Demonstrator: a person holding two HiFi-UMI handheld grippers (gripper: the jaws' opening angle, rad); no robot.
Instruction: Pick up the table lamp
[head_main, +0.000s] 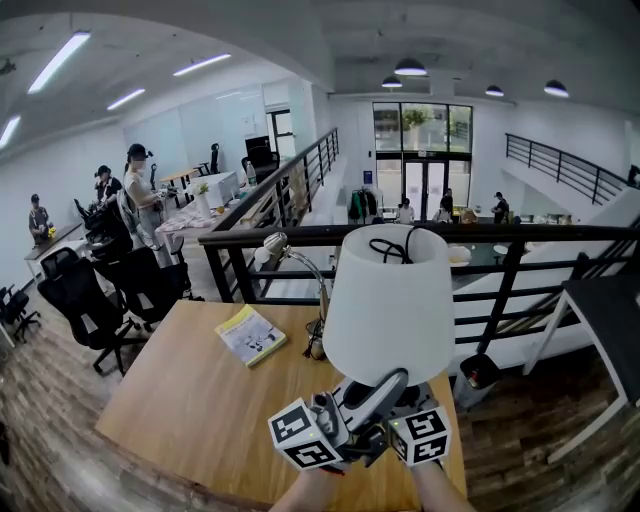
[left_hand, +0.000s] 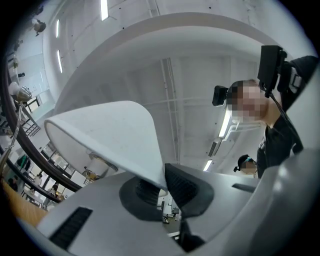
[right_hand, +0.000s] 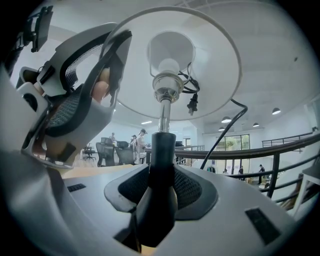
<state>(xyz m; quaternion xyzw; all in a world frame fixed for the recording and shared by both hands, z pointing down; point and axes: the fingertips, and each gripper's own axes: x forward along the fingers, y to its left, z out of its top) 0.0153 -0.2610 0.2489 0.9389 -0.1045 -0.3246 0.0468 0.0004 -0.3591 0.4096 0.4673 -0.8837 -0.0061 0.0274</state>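
The table lamp has a white shade (head_main: 390, 300) and hangs over the wooden table (head_main: 180, 400), held from below by both grippers. My left gripper (head_main: 393, 384) is shut on the lower rim of the shade (left_hand: 110, 135), with the edge pinched between its pads (left_hand: 182, 185). My right gripper (head_main: 405, 402) is shut on the lamp's black stem (right_hand: 162, 160), just under the metal socket and bulb (right_hand: 169, 67). The lamp's black cord and plug (right_hand: 192, 102) hang inside the shade. The lamp's base is hidden.
A yellow booklet (head_main: 250, 335) lies on the table, and a silver gooseneck desk lamp (head_main: 275, 250) stands at its far edge. A black railing (head_main: 300, 238) runs behind the table. Office chairs (head_main: 90, 300) and people stand to the left.
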